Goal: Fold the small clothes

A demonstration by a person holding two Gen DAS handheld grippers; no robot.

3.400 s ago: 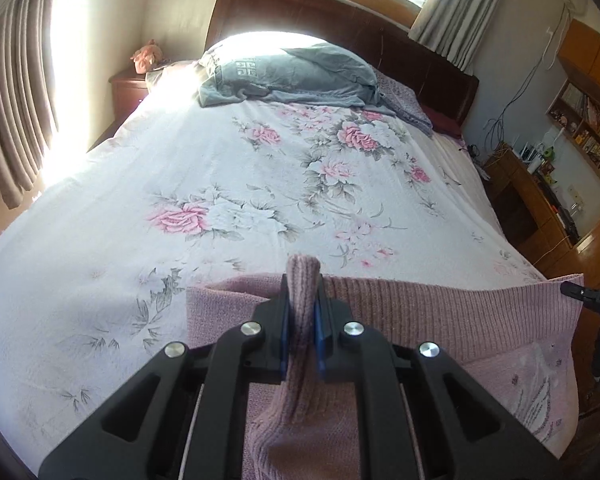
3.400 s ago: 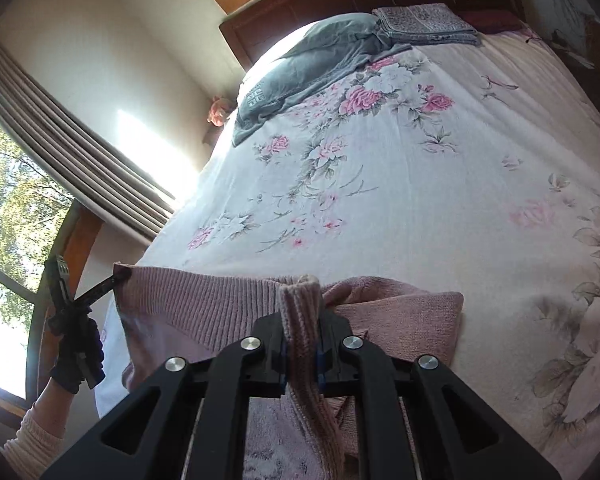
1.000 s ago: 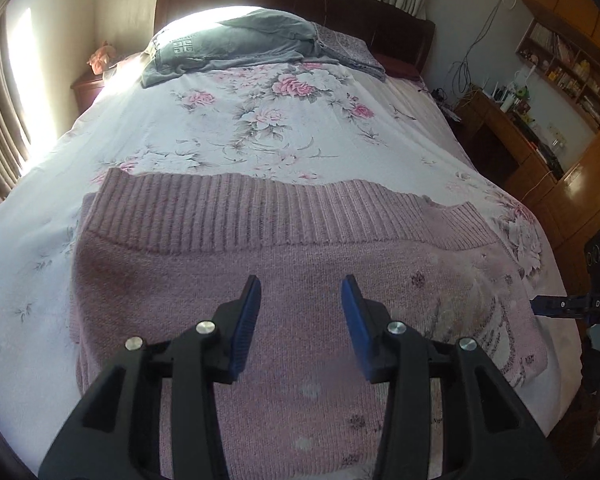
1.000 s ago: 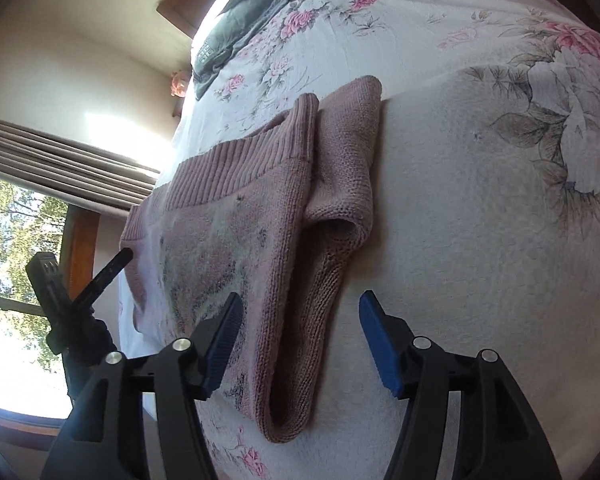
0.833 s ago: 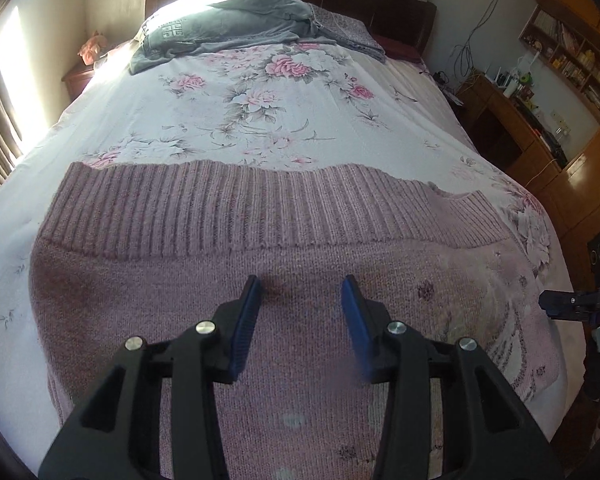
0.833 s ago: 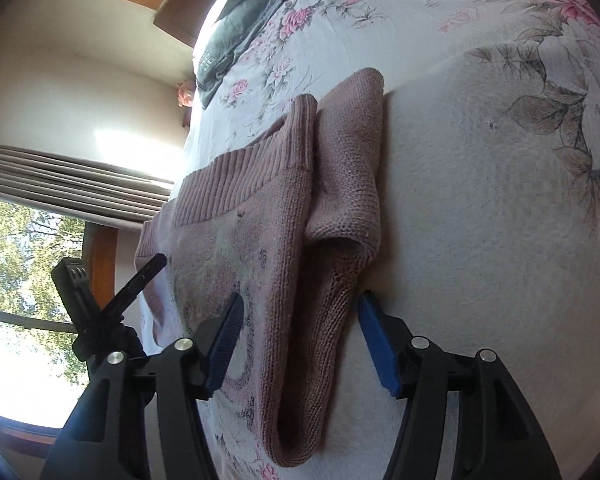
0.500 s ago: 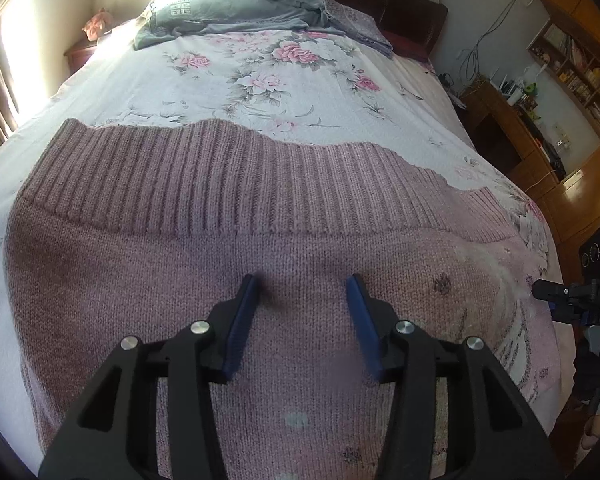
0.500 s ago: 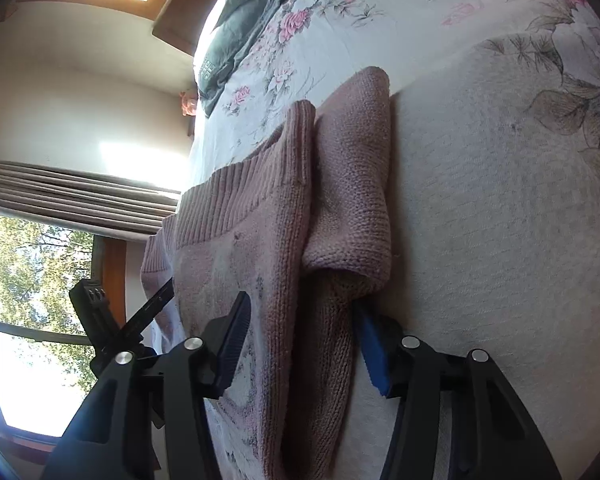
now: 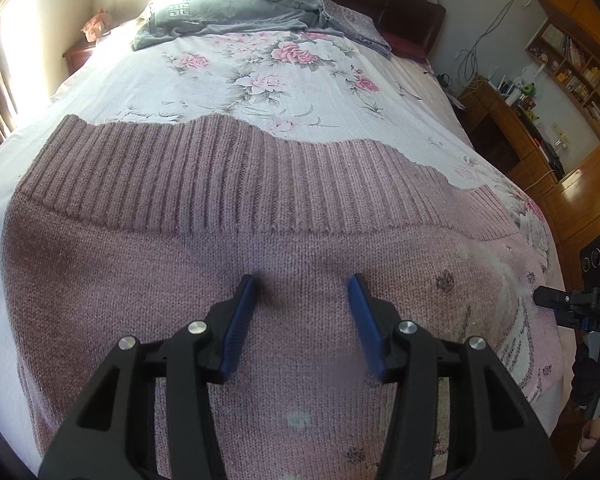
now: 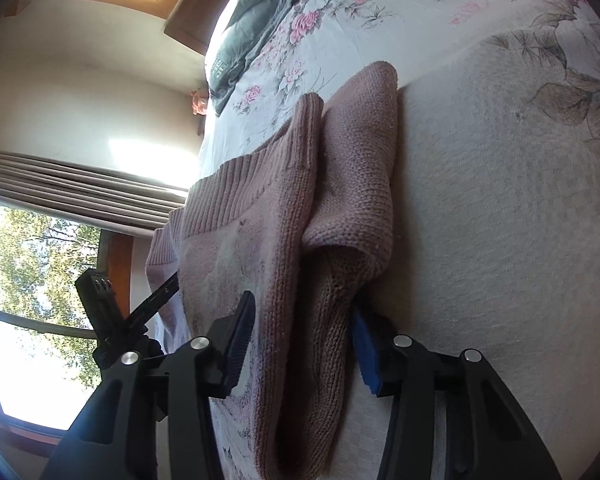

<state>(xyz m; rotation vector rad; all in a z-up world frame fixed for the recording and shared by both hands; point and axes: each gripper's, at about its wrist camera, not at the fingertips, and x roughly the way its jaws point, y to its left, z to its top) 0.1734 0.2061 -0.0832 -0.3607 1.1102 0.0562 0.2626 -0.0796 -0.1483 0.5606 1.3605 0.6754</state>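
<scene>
Left wrist: parted tongs [image 9: 303, 286] over pink sweater [image 9: 180, 216].

left tool [image 9: 302, 290] spread wide, right tool [image 10: 302, 312] likewise agape

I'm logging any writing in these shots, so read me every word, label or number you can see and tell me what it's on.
"DAS": white letters on the black right gripper at the frame's right edge.
Grey quilt: a pale square emblem, not readable as words.
Books on the shelf: spines too small to read.
Pink sweater: no writing visible.
</scene>
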